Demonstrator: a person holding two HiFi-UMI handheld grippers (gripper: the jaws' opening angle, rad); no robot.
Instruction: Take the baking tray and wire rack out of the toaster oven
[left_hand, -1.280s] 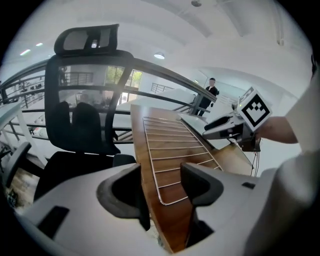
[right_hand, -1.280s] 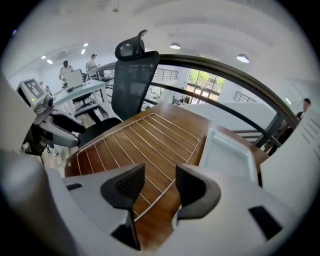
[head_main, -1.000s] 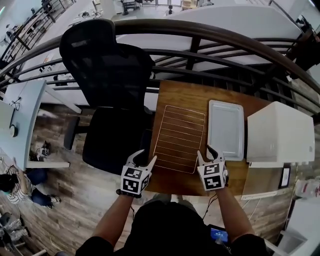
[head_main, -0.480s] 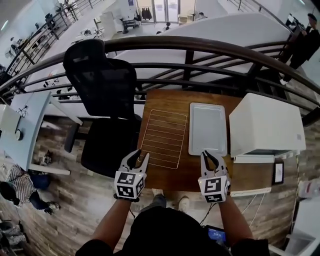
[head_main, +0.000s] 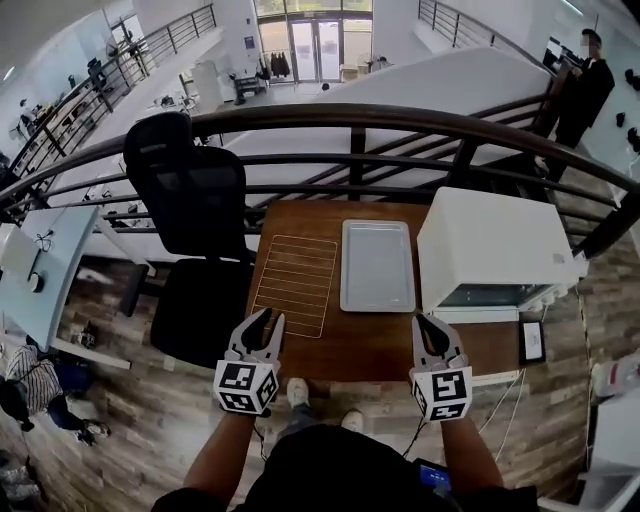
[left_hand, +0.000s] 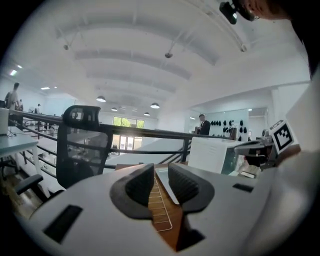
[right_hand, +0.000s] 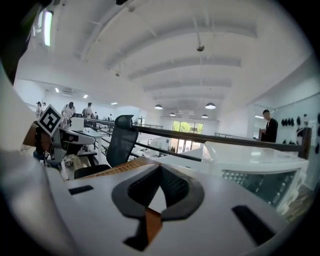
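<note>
- Wooden table (head_main: 380, 350): a railing (head_main: 350, 115) runs behind its far edge, an office chair (head_main: 190, 200) stands off its left side, and its near edge is free
- White toaster oven (head_main: 490, 245) fills the table's right end
- Baking tray (head_main: 377, 265) lies flat mid-table, just left of the oven
- Wire rack (head_main: 297, 283) lies beside the tray, close to the table's left edge
- Left gripper (head_main: 271, 316), by the near-left corner: jaws have just been closing, a narrow gap remains, nothing between them
- Right gripper (head_main: 421, 322), by the near edge: jaws together, empty

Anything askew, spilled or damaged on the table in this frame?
Nothing stands out. The wire rack and baking tray lie flat, side by side on the wooden table, left of the toaster oven; nothing is spilled or visibly damaged.
</note>
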